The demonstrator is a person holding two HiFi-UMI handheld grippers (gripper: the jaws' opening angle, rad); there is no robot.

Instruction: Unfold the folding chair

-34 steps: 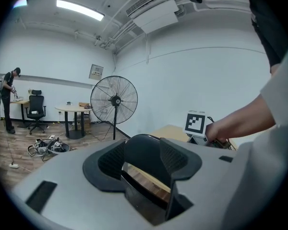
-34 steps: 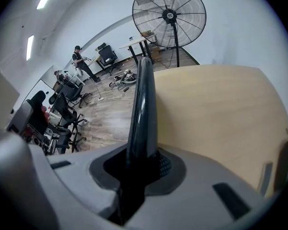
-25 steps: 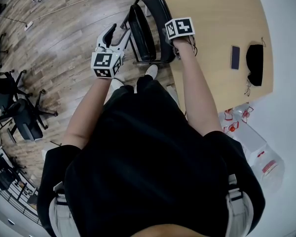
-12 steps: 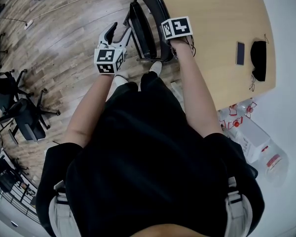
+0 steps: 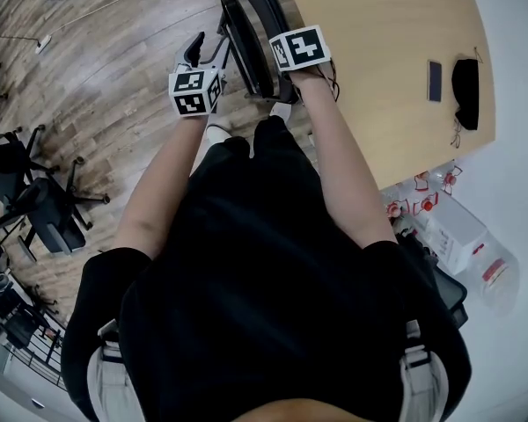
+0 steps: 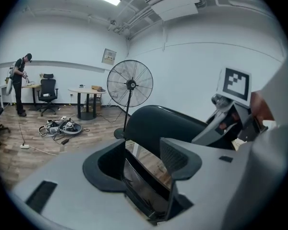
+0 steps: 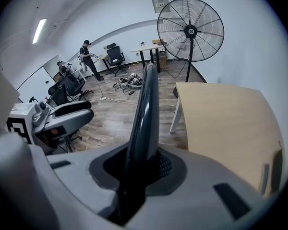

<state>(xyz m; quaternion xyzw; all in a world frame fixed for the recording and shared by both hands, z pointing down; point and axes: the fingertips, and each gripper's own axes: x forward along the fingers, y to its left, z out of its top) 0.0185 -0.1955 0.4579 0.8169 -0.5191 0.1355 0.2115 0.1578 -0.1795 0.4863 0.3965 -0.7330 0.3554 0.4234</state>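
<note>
The left hand-held gripper (image 6: 143, 164) has its jaws set wide, and the dark, glossy seat edge of the folding chair (image 5: 251, 47) fills the gap between them, with a pad against it on each side. The right hand-held gripper (image 7: 139, 169) is nearly closed, its pads pinching the thin black top rim of the chair's backrest, which rises edge-on straight out of the jaws in the right gripper view.

The chair stands on the wooden floor (image 5: 114, 51) just beside the near edge of the bench (image 5: 378, 51) and directly in front of the person's white shoe (image 5: 282, 111). Its seat and curved backrest lie close together, the chair barely opened. From the head view the left hand-held gripper is at the chair's floor side and the right one is at its bench side, both arms reaching forward.

On the bench, well apart from the chair, lie a phone (image 5: 434, 80) and a black object (image 5: 465, 93) side by side. A standing fan (image 6: 130, 84) is farther back in the room, and office chairs (image 5: 44, 209) stand off to the left.
</note>
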